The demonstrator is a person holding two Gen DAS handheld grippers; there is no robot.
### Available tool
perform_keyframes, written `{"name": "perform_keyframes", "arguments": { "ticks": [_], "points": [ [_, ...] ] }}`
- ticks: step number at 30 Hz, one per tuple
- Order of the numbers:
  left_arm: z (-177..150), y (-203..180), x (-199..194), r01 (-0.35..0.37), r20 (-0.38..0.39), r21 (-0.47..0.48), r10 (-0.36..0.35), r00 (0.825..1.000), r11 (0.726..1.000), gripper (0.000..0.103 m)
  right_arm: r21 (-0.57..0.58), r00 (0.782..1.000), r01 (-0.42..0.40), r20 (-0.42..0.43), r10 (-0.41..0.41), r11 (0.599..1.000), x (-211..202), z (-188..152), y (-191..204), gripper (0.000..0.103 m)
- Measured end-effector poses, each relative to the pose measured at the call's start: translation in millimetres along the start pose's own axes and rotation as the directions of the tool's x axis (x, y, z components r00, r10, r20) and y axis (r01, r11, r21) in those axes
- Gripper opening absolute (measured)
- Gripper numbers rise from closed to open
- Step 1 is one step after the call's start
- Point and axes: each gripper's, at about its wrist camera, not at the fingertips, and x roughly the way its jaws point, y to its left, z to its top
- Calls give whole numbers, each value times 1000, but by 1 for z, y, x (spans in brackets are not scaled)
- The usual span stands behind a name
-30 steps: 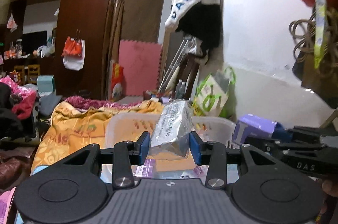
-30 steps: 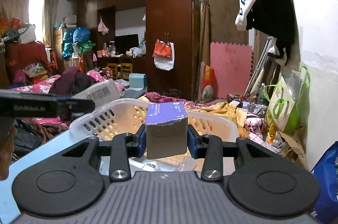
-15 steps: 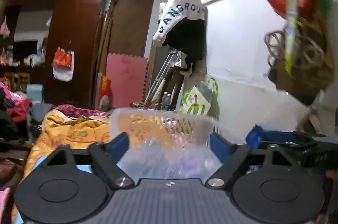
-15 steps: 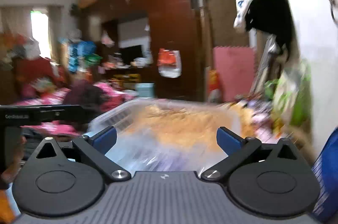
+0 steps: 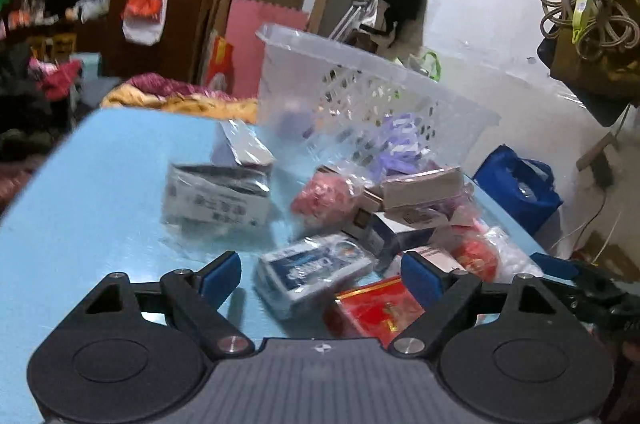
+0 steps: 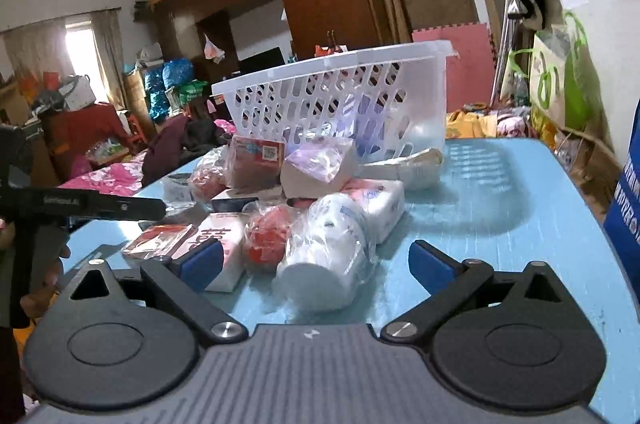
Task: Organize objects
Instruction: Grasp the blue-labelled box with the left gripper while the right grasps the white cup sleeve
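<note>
Both my jaws have just sprung wide and hold nothing: the left gripper (image 5: 320, 278) let go its wrapped packet, the right gripper (image 6: 316, 260) its grey box. The basket (image 6: 340, 95) stands beyond the jaws; the pile (image 6: 304, 207) on the tabletop (image 6: 500, 224) lies just ahead, next to sort.

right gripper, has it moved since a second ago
Yes. The right gripper has dropped: the basket rim now sits above its open, empty jaws, which just opened.

Perforated white plastic basket (image 6: 340, 91), glossy film-wrapped packets (image 6: 324, 256), matt blue tabletop (image 6: 500, 199)
</note>
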Motion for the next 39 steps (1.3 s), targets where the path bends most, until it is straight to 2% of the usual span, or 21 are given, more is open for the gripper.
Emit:
{"name": "perform_keyframes", "arguments": {
  "ticks": [4,6,7,8,9,10,16,19,23,28,39],
  "points": [
    [-9,-12,7,-50,-6,33,51,999,998,90,-10,999,16,-33,-17,1000,9,-6,1,91],
    [-10,-16,7,-52,-2,36,52,999,998,89,-19,999,26,-40,-27,999,9,-14,5,79],
    [-11,-16,7,-55,0,34,55,998,998,80,-21,999,32,-41,-33,999,9,-16,5,73],
    [-12,-17,5,-53,12,37,52,999,998,75,-25,998,43,-40,-44,999,8,-17,5,66],
    [-11,-16,5,-42,18,41,42,999,998,74,-32,998,54,-37,-55,998,6,-19,6,58],
    [-12,-16,5,-38,19,43,37,999,998,73,-38,998,59,-34,-60,998,4,-21,6,55],
    [-16,-22,-6,-19,100,85,10,995,996,73,-56,998,60,-16,-61,997,-4,-23,7,53],
    [-21,-22,-14,-9,161,99,-7,987,995,73,-70,997,75,-1,-75,995,-10,-25,7,53],
    [-29,-23,-24,-44,222,127,15,975,991,73,-78,996,84,15,-83,993,-18,-25,1,53],
    [-35,-25,-31,-56,236,169,15,972,984,73,-83,996,88,36,-86,993,-22,-23,-7,53],
    [-36,-26,-40,-43,254,169,-1,967,985,73,-92,994,92,67,-86,991,-31,-19,-8,52]
  ]
}}
